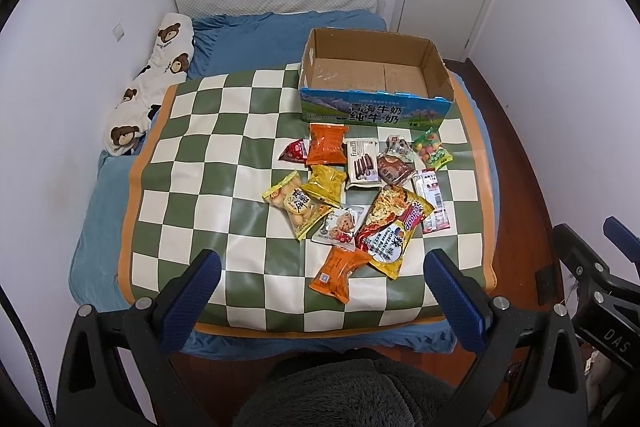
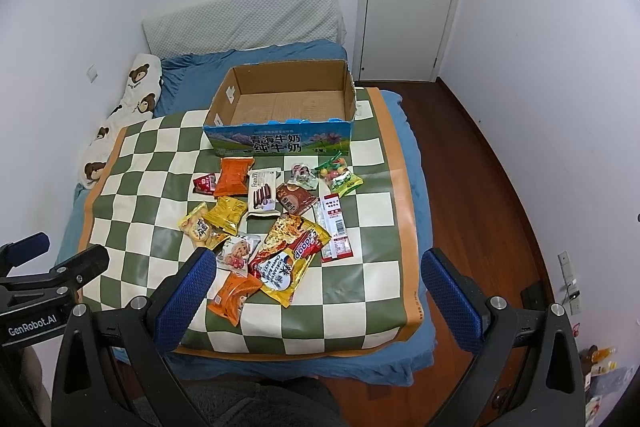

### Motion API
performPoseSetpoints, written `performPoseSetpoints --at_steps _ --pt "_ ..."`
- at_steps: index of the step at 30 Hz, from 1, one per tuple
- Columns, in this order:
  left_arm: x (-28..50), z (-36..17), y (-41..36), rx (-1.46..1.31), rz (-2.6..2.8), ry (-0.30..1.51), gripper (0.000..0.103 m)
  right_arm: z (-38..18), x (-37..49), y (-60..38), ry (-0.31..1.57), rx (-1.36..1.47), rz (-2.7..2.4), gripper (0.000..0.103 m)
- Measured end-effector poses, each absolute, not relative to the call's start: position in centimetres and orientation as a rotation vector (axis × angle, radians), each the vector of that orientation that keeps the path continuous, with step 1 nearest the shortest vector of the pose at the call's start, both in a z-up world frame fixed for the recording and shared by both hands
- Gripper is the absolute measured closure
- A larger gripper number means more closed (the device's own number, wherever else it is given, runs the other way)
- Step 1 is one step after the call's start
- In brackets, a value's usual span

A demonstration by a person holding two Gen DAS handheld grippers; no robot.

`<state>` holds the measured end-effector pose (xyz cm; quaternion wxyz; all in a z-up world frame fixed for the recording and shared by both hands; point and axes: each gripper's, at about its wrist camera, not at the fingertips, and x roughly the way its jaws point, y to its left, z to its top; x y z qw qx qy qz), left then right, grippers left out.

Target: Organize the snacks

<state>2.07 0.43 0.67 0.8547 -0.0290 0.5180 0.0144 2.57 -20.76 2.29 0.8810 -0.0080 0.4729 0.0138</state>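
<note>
Sitting empty: cardboard box (image 1: 376, 83); snacks (image 1: 360, 187) beside.

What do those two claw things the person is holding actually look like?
Each gripper, left and right, has a black plastic frame with silver bolts and two fingers padded in textured blue. White lettering reading GenRobot.AI marks the left one's side. A black cable trails beside it.

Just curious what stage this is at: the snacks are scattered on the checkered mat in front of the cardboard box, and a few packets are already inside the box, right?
Not quite. The cardboard box is empty; the right wrist view shows only its bare bottom. The rest holds: the snacks are scattered on the checkered mat in front of it.
</note>
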Motion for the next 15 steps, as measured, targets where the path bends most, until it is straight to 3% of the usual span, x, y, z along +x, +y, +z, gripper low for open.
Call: performPoseSetpoints --at_steps 15 --pt "3.0 1.0 0.5 -0.058 0.021 1.087 0.0 2.4 3.3 -19.8 0.984 -0.012 0.019 0.0"
